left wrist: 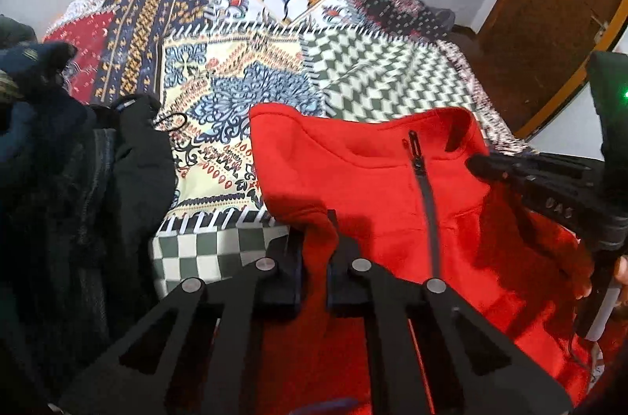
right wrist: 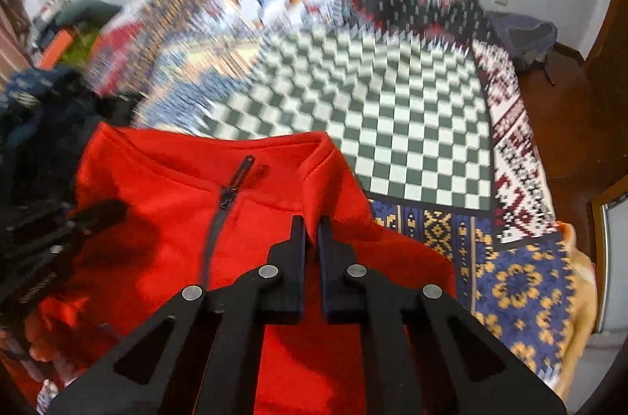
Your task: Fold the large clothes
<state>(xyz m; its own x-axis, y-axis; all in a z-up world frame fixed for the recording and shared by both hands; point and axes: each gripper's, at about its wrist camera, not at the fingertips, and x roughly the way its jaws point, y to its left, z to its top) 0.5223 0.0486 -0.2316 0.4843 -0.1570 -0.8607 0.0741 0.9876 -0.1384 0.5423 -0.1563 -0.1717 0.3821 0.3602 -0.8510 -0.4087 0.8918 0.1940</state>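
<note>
1. Plainly, the folding is at an early stage: the red zip-neck sweatshirt (left wrist: 376,187) is held up by its shoulders over the bed, collar at the top and front facing the cameras, with no fold that I can make out in it yet. I judge that it must first be laid flat on the patchwork bedspread (left wrist: 243,81); the sleeves and body are yet to be folded.

2. The left gripper (left wrist: 314,238) has its fingers drawn close together with a ridge of red cloth pinched between them, at the garment's shoulder on the side nearest the dark clothes.

3. The right gripper (right wrist: 310,230) is likewise nearly closed on a fold of red fabric, just below the collar's end on the other shoulder.

4. Between the two grips runs the dark zipper (right wrist: 223,203), its pull lying at the collar, so the sweatshirt hangs roughly centred between the grippers.

5. The lower body of the sweatshirt drops out of sight beneath both grippers, so its hem and sleeves cannot be judged.

6. A heap of dark clothes (left wrist: 78,187) lies on the bed beside the left gripper, near the sweatshirt's edge; the green checked patch (right wrist: 396,124) ahead looks open for laying it down.
</note>
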